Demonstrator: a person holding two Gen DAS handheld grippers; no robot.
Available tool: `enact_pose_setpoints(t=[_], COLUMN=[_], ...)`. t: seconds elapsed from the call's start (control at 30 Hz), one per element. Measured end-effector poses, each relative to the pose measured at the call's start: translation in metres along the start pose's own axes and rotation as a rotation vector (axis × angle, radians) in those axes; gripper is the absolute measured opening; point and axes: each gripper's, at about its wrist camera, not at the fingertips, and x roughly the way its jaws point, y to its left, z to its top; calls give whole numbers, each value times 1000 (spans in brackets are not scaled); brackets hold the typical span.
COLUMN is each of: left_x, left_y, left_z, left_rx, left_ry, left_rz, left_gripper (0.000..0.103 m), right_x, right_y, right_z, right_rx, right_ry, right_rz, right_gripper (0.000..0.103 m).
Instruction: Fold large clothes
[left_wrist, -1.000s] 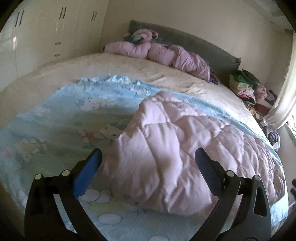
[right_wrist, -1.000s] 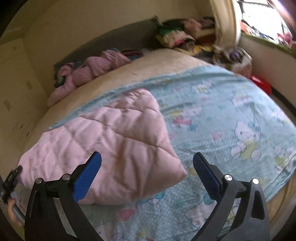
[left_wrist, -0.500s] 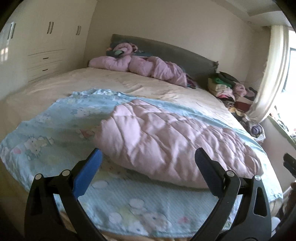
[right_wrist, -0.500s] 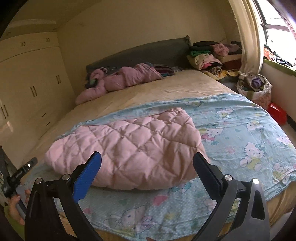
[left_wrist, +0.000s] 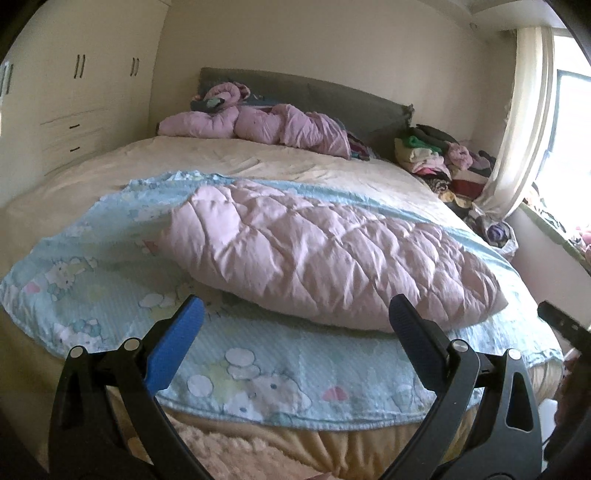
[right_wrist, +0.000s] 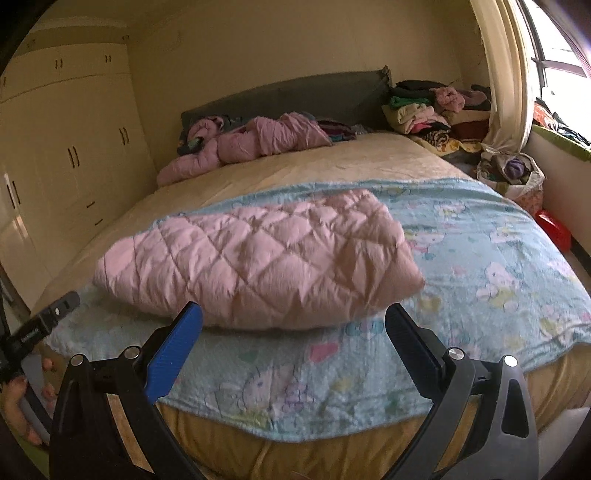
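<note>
A pink quilted garment (left_wrist: 325, 254) lies folded into a long puffy bundle on a light blue cartoon-print blanket (left_wrist: 258, 373) at the foot of the bed; it also shows in the right wrist view (right_wrist: 258, 262). My left gripper (left_wrist: 295, 325) is open and empty, held back from the bed's front edge. My right gripper (right_wrist: 293, 328) is open and empty too, just short of the bundle's near side. Neither gripper touches the garment. The left gripper's body shows at the left edge of the right wrist view (right_wrist: 40, 325).
The blue blanket (right_wrist: 480, 258) covers the near half of a cream bed (left_wrist: 258, 162). Crumpled pink clothes (left_wrist: 266, 125) lie by the grey headboard. A pile of clothes (left_wrist: 439, 155) stands at the far right, a curtain (left_wrist: 517, 129) and window beyond. Wardrobes (right_wrist: 55, 147) line the left wall.
Both grippers have pulled back and away from the pink bundle, which now lies free on the blanket and looks smaller in both views. The jaws stayed open.
</note>
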Motion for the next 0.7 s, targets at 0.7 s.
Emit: enact_pose_setpoints(t=[0.7], left_x=[3], left_y=[-19], left_z=[-18], left_rx=[32], left_ry=[67], left_rz=[11], left_gripper=[94], right_x=[9], right_y=[10], right_z=[-33], right_rx=[-1], right_ry=[67], right_rz=[18], right_gripper=[99])
